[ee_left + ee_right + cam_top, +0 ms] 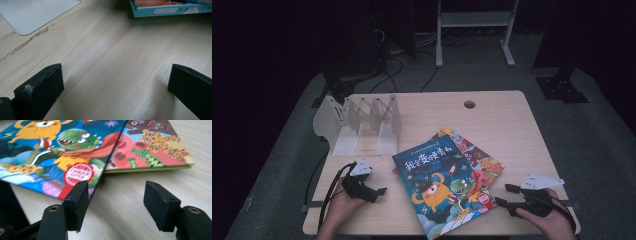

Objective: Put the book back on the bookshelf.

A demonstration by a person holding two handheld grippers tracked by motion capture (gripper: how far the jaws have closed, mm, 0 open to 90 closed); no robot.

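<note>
Jaws apart on the right gripper (507,196), lower right of the high view, aimed at the edge of the top book (443,187), frame centre, resting on a second book (472,155). Likely approach step; next, pinching that edge. Left gripper (377,192), lower left, also wide, over bare surface (512,120). Book stand (362,125) upper left; nothing blocking.
</note>
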